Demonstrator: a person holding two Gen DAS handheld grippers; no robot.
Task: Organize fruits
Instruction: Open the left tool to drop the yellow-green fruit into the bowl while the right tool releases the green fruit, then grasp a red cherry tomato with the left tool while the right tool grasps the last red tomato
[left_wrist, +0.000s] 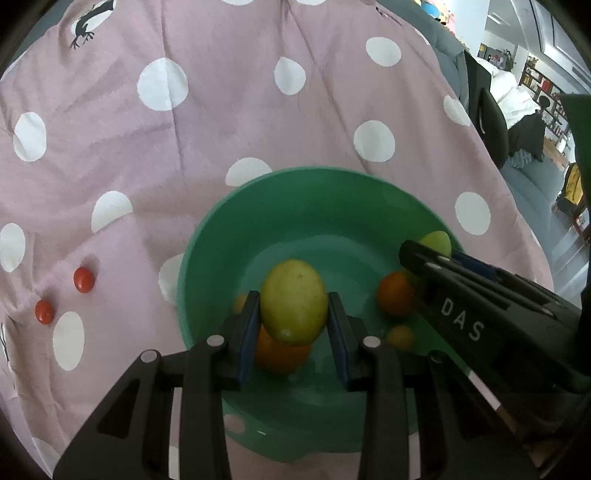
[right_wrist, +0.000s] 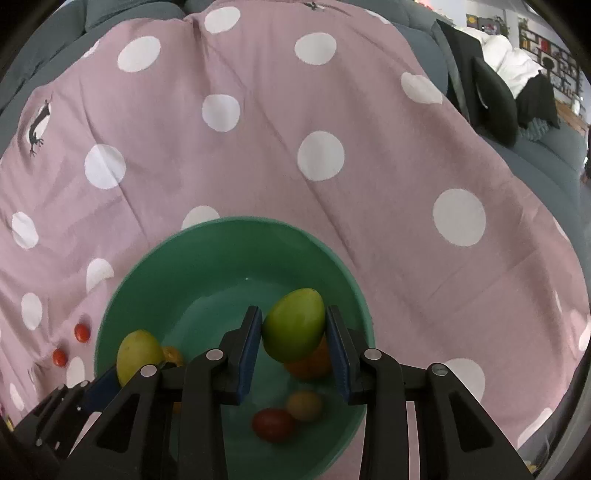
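Observation:
A green bowl (left_wrist: 207, 243) sits on a pink polka-dot cloth and also shows in the right wrist view (right_wrist: 207, 251). My left gripper (left_wrist: 291, 314) is shut on a yellow-green fruit (left_wrist: 293, 299) above the bowl, over an orange (left_wrist: 280, 356). My right gripper (right_wrist: 293, 326) is shut on a green fruit (right_wrist: 295, 325) above the bowl, over another orange (right_wrist: 310, 363). A dark red fruit (right_wrist: 273, 424) and a small brownish fruit (right_wrist: 304, 405) lie in the bowl. Two small red tomatoes (left_wrist: 84, 279) (left_wrist: 44, 312) lie on the cloth left of the bowl.
The pink cloth (right_wrist: 258, 147) covers a grey sofa (right_wrist: 535, 155). Dark cushions and white bedding (right_wrist: 502, 55) lie at the far right. The right gripper's body (left_wrist: 480, 314) reaches into the bowl from the right in the left wrist view.

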